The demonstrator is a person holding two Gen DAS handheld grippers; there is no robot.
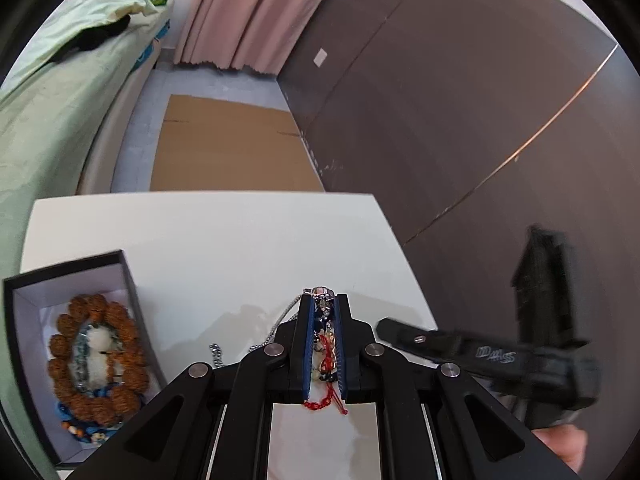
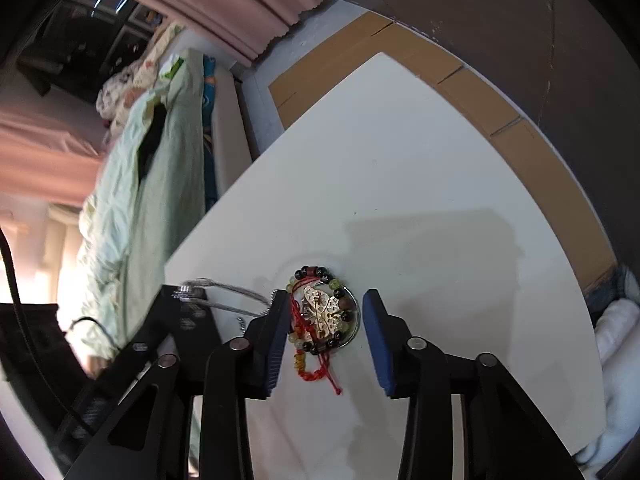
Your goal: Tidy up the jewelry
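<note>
My left gripper (image 1: 324,300) is shut on a silver chain necklace (image 1: 280,320), whose metal pendant (image 1: 322,294) sticks out past the fingertips; red cord and beads show between the jaws. My right gripper (image 2: 326,300) is open over a beaded bracelet with red cord (image 2: 320,316) and a gold filigree brooch (image 2: 322,312) lying on the white table (image 2: 400,180). The left gripper (image 2: 188,300) shows at the left of the right wrist view, with the chain (image 2: 236,292) at its tip. A black box (image 1: 72,272) at the table's left holds a brown bead bracelet (image 1: 100,360).
The right gripper's body (image 1: 500,356) shows at the right of the left wrist view. A bed with green bedding (image 1: 48,120), pink curtains (image 1: 248,12), flat cardboard (image 1: 228,144) on the floor and a dark wall (image 1: 460,100) surround the table.
</note>
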